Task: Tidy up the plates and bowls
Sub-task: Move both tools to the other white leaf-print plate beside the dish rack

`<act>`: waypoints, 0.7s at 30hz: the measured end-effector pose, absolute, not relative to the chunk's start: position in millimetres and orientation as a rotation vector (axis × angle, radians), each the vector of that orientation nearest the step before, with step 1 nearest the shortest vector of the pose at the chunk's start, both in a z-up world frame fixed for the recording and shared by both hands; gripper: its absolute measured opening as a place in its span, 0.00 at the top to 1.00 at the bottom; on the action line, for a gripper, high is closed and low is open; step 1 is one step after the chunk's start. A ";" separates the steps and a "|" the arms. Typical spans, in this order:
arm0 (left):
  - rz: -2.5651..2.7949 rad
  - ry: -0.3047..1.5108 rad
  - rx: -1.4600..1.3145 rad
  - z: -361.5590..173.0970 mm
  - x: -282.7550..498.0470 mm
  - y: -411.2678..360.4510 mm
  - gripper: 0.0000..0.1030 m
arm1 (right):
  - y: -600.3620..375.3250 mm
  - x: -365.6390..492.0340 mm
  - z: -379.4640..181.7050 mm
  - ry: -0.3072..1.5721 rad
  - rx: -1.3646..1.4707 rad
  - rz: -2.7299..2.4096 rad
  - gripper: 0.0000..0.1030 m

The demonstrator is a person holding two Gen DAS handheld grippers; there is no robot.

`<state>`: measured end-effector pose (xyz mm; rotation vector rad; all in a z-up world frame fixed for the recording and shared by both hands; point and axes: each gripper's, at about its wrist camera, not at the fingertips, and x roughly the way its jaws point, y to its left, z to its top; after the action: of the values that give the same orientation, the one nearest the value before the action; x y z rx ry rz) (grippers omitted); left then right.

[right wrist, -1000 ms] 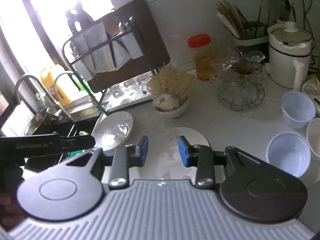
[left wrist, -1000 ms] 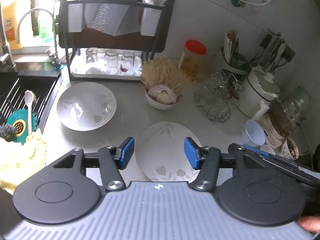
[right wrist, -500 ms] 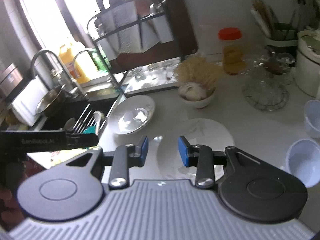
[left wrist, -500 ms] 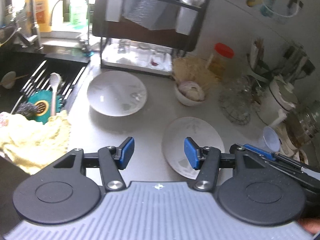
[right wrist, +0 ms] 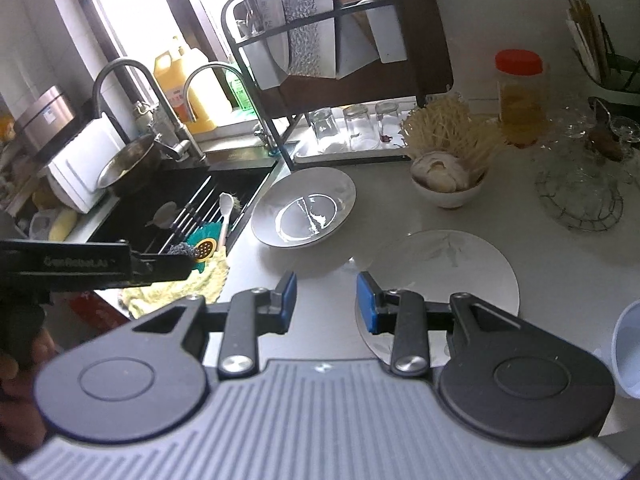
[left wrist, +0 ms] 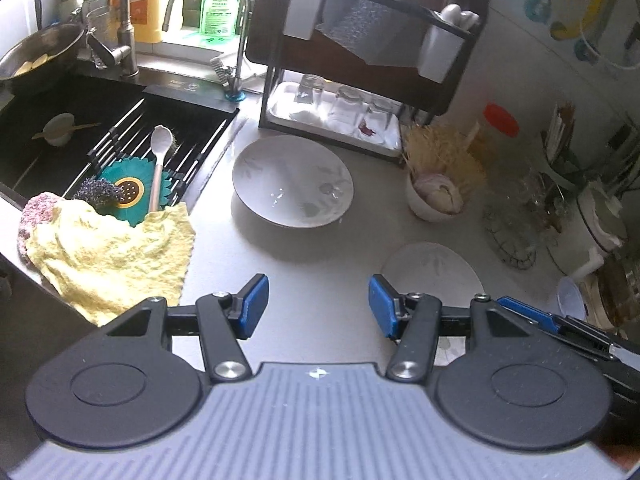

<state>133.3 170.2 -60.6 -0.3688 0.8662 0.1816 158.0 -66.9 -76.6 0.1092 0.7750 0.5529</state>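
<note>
Both claws hang released and hold nothing: the left claw [left wrist: 318, 300] and the right claw [right wrist: 325, 300] hover above the tabletop's [left wrist: 312, 256] near edge. A deep plate [left wrist: 293, 187] sits beside the sink [left wrist: 80, 128], just in front of the dish rack [left wrist: 360, 60]; a flat plate [right wrist: 444, 276] lies apart from it, nearer the front. At least one pale bowl [right wrist: 628, 352] shows at the right edge, though it is cropped. Nothing looks stacked or racked yet, so the sorting seems barely begun, with every plate and bowl left to gather.
</note>
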 end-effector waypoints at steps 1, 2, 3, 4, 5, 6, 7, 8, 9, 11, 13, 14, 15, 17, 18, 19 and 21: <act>0.183 0.867 -0.370 -60.6 136.8 173.2 0.40 | -65.2 160.3 -76.3 0.768 0.098 0.545 0.64; 0.182 0.868 -0.370 -60.7 140.7 176.0 0.40 | -62.5 162.3 -75.8 0.763 0.084 0.535 0.64; 0.179 0.867 -0.369 -60.6 144.9 179.5 0.40 | -59.8 165.5 -75.6 0.760 0.085 0.532 0.64; 0.177 0.865 -0.367 -60.3 149.0 183.1 0.40 | -57.9 168.3 -75.4 0.760 0.092 0.533 0.64; 0.174 0.865 -0.363 -60.1 153.5 187.3 0.39 | -54.3 171.8 -74.8 0.760 0.094 0.529 0.64; 0.170 0.865 -0.356 -59.4 158.2 192.6 0.39 | -51.2 174.3 -74.5 0.759 0.092 0.525 0.64; 0.170 0.862 -0.348 -58.5 162.6 198.2 0.39 | -48.0 177.3 -74.0 0.757 0.093 0.522 0.64; 0.171 0.855 -0.339 -57.8 166.1 204.7 0.37 | -44.9 180.4 -73.7 0.757 0.097 0.523 0.64; 0.172 0.851 -0.329 -58.0 169.8 211.3 0.36 | -41.7 184.2 -73.9 0.762 0.101 0.521 0.64; 0.169 0.855 -0.317 -60.8 177.2 225.1 0.36 | -35.6 192.3 -75.4 0.772 0.105 0.506 0.64; 0.158 0.855 -0.319 -64.9 185.8 238.7 0.36 | -30.1 200.5 -77.3 0.782 0.109 0.493 0.64; 0.152 0.858 -0.320 -67.2 190.1 244.9 0.35 | -27.8 204.3 -78.5 0.787 0.112 0.488 0.64; 0.145 0.861 -0.321 -70.0 194.6 250.5 0.35 | -24.7 208.1 -79.7 0.792 0.113 0.478 0.64; 0.135 0.870 -0.327 -76.9 205.1 262.1 0.35 | -17.4 214.6 -81.4 0.801 0.106 0.462 0.64; 0.132 0.877 -0.328 -79.8 209.9 266.9 0.35 | -13.2 216.9 -81.7 0.802 0.099 0.457 0.64; 0.130 0.878 -0.329 -82.3 215.2 272.1 0.35 | -9.1 219.1 -82.1 0.804 0.093 0.453 0.64; 0.129 0.878 -0.327 -86.2 226.7 283.5 0.35 | -2.3 224.0 -84.1 0.814 0.097 0.443 0.64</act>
<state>226.7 283.5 -86.2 -0.3266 0.8783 0.1289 224.0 -2.3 -84.1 0.0970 0.8138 0.4434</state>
